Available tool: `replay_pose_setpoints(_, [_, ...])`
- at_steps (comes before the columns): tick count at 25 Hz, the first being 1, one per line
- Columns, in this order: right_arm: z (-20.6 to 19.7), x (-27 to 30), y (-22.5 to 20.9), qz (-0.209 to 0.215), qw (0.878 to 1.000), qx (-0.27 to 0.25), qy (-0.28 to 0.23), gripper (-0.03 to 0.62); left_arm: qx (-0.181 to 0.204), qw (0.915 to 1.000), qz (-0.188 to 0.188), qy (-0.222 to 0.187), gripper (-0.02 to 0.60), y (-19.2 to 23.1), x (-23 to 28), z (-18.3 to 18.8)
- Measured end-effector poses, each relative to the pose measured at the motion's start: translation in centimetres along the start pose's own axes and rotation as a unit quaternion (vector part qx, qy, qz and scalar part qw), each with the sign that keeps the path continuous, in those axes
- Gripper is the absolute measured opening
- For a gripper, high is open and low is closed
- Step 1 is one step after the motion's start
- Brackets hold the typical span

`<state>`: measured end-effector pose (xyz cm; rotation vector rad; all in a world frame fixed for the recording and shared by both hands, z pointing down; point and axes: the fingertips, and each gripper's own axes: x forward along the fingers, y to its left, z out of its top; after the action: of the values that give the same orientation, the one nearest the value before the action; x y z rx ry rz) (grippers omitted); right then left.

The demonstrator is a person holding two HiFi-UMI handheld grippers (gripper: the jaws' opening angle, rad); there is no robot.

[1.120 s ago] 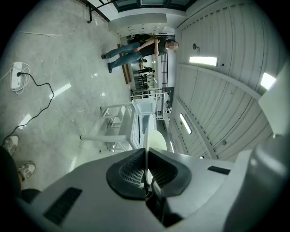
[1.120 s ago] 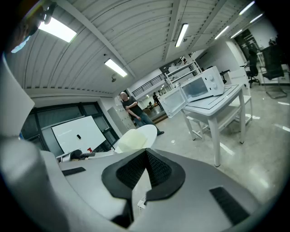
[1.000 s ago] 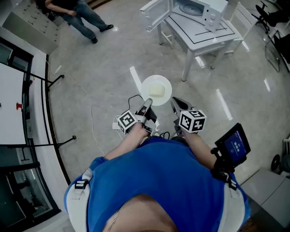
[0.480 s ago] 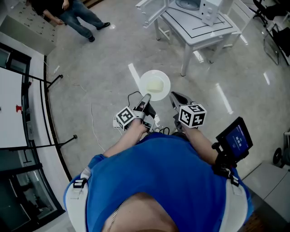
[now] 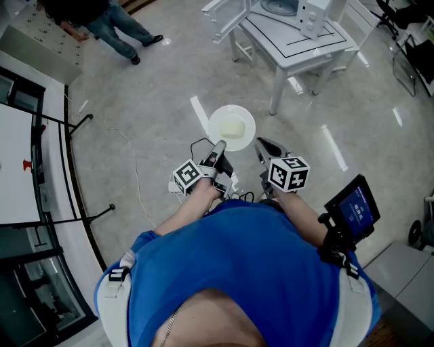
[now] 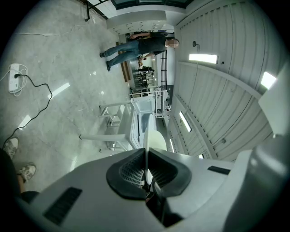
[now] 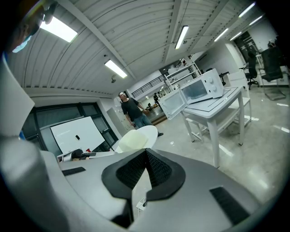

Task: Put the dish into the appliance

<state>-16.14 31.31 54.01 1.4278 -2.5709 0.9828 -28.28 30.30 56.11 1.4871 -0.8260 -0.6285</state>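
Carrying a round white plate [image 5: 234, 111] with a pale yellow slab of food [image 5: 233, 128] on it, held level out front over the grey polished floor [image 5: 156, 95], well apart from the white microwave with its door swung open [image 5: 285, 8] up on the white table [image 5: 308, 44]. Reads as stiff, smooth, breakable ware, probably ceramic, though hard to say from here. Light enough for one grip, but slippery at the rim, with loose food ready to slide if tipped. Pinched at the near rim, a sensible spot, by the left gripper [image 5: 220, 144], pads clamped on the thin edge, pointing level, forearm tucked close to the body. Riding just beside, the right gripper [image 5: 260, 143], jaws pressed together on nothing, nose dipped slightly, clear of the plate. Worth keeping flat and bringing that spare gripper in for support.
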Motion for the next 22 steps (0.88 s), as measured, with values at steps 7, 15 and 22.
replay_pose_setpoints(7, [0.4,-0.2,-0.1,-0.001,1.0,-0.002,-0.003,0.0,-0.001,1.0,-0.004,-0.003,0.015,-0.4,0.2,0.1])
replay_pose_setpoints(15, [0.5,0.4,0.3,0.005,1.0,-0.005,-0.002,0.0,0.0,0.9999,-0.005,-0.01,0.015,-0.4,-0.2,0.6])
replay_pose_setpoints(22, [0.4,0.6,0.9,0.011,1.0,-0.004,0.0,0.0,0.003,0.9999,-0.005,-0.014,0.015,-0.6,-0.7,0.9])
